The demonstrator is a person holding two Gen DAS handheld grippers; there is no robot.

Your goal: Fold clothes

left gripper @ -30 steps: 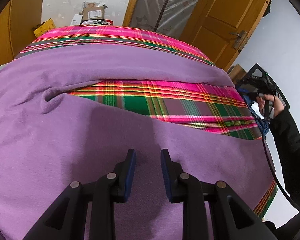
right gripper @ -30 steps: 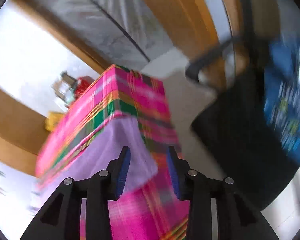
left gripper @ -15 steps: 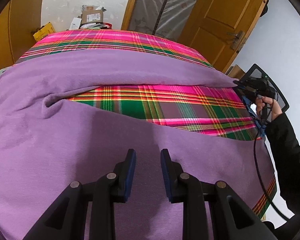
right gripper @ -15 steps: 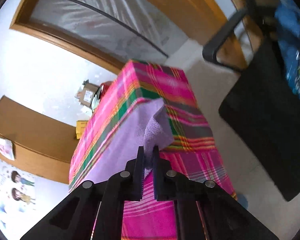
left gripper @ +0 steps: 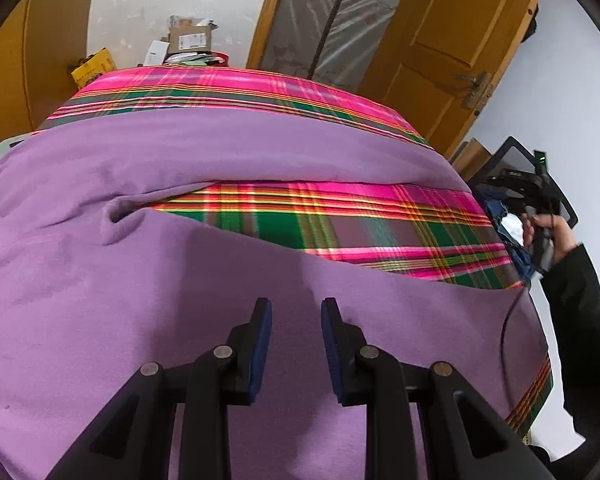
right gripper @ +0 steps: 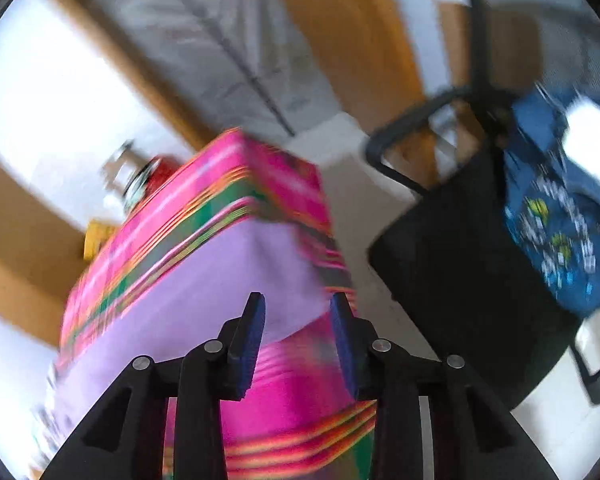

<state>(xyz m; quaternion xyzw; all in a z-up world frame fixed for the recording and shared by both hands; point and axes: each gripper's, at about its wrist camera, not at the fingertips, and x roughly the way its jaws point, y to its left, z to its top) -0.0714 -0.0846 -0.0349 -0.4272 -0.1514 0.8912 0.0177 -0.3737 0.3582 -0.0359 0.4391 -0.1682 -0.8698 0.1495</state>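
Garment [left gripper: 204,312]: purple, fleece-like, spread across the plaid cloth [left gripper: 340,220] that covers the table. We see two long purple limbs running toward the right edge, a strip of plaid showing between them, and a pucker where they join at the left.

Handling, as we judge it: soft, limp and light; it will sag and drag, not hold a shape. The nap should grip the pads well, but it may also cling to the plaid beneath and pull it along. Nothing fragile.

Where to hold: we would pinch at a hem or corner, one layer only, at the right end of a limb [right gripper: 284,276], and clear of the plaid.

Left gripper [left gripper: 296,320]: fingers apart, nothing between them, poised over the near limb.

Right gripper [right gripper: 298,312]: fingers apart, empty, at the table's right end facing the purple corner; its view is blurred. Hand [left gripper: 548,236] seen at the far right.
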